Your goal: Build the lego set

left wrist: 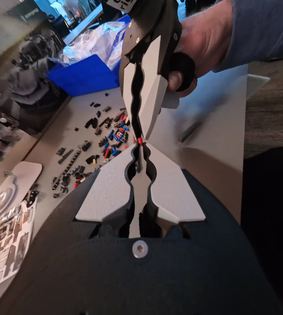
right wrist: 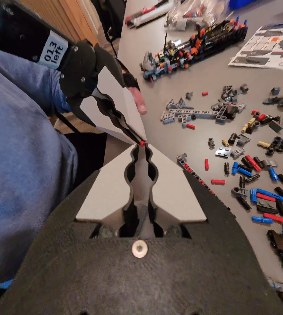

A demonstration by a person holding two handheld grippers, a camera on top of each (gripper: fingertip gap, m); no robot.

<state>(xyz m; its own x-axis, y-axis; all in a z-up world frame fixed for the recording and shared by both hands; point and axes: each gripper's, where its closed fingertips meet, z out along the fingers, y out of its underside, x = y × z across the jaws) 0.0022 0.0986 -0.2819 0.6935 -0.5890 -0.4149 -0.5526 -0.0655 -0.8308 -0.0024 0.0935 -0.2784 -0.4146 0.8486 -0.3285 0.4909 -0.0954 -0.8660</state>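
Note:
A small red pin sits where the two grippers meet tip to tip, above the grey table. My left gripper has its jaws nearly closed, pinching the pin. In the right wrist view it reaches in from the upper left, with the red pin at its tip. My right gripper is closed to the same narrow gap on the pin. In the left wrist view it comes down from the top. The part-built model lies farther back on the table.
Loose black, blue and red parts are scattered to the right, with a long grey beam. A sticker sheet and plastic bags lie behind. The set's box and a blue bin stand at the left. The table edge is near. My left and right fingertips are right by each other. Left tips and right tips are each some 30 cm from the part-built model.

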